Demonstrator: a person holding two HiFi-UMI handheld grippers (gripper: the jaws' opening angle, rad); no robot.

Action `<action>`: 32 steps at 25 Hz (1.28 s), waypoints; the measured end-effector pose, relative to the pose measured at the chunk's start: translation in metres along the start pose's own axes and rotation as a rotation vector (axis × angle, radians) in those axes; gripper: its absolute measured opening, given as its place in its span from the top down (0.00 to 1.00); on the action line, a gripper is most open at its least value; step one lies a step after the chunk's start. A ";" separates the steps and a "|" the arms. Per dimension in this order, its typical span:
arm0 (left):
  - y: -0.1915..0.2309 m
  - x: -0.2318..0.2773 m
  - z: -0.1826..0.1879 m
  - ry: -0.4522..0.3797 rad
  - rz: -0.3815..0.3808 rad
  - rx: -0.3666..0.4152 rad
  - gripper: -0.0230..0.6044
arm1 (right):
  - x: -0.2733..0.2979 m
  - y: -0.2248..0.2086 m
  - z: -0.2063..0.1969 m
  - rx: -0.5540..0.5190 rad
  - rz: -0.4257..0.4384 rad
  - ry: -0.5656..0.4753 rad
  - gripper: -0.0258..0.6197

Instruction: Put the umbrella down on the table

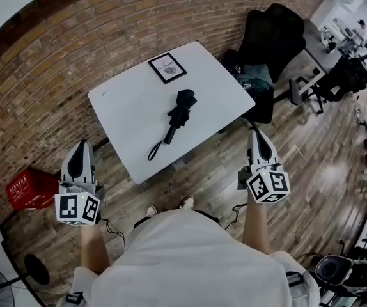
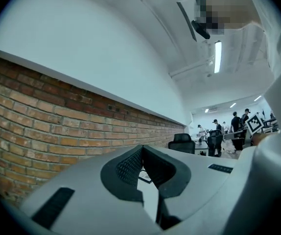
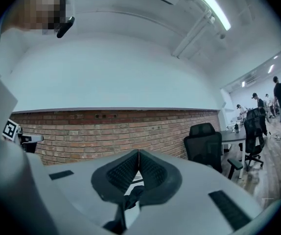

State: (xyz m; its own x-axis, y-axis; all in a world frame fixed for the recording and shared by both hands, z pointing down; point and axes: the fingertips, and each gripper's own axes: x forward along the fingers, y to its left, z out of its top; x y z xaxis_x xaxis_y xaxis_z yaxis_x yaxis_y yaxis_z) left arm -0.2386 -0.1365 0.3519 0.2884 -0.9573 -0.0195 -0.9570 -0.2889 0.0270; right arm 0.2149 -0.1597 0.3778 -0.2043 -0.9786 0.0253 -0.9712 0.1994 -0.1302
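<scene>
Standing at the near edge of a white table (image 1: 132, 114), a person in a white shirt holds a gripper in each hand, seen from the head view. The black folded umbrella (image 1: 178, 117) lies flat near the middle of the tabletop, its strap trailing toward the near left, well apart from both tools. A framed card (image 1: 167, 67) sits at the table's far edge. The left gripper (image 1: 79, 147) hangs off the table's near left corner and the right gripper (image 1: 258, 134) off its near right corner, each carrying its marker cube at the near end. A red crate (image 1: 31, 188) stands on the wooden floor (image 1: 324, 171) to the left, against the brick wall (image 1: 55, 56). A black office chair (image 1: 273, 34) stands to the far right.

In the left gripper view, the left gripper (image 2: 141, 147) has its ribbed pads pressed tip to tip with nothing caught between them. The brick wall (image 2: 42, 131) runs along the left, and an office chair (image 2: 182, 142) and a group of people (image 2: 236, 124) show at the far right under a strip light (image 2: 217, 57).

In the right gripper view, the right gripper (image 3: 138, 152) is likewise closed tip to tip and empty. The umbrella (image 3: 131, 196) shows as a dark shape low in the opening beneath the tips, lying beyond on the table. An office chair (image 3: 205, 148) stands to the right before the brick wall (image 3: 106, 131).
</scene>
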 end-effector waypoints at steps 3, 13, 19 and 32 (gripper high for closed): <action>0.006 -0.018 -0.012 0.014 0.056 -0.037 0.93 | 0.007 0.009 -0.005 0.002 0.031 0.013 0.93; -0.029 -0.024 -0.037 0.009 0.078 -0.110 0.93 | 0.017 0.024 -0.015 0.001 0.080 0.038 0.93; -0.032 -0.016 -0.030 0.001 0.042 -0.093 0.93 | 0.010 0.015 -0.017 0.012 0.047 0.037 0.93; 0.011 -0.005 0.003 -0.072 0.046 -0.027 0.93 | -0.016 0.009 -0.023 0.032 -0.053 0.029 0.93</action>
State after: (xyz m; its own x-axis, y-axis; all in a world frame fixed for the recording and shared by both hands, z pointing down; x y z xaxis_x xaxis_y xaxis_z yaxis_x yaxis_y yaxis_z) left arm -0.2506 -0.1350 0.3492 0.2401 -0.9666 -0.0892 -0.9677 -0.2456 0.0567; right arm 0.2064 -0.1407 0.3989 -0.1568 -0.9857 0.0617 -0.9764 0.1453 -0.1600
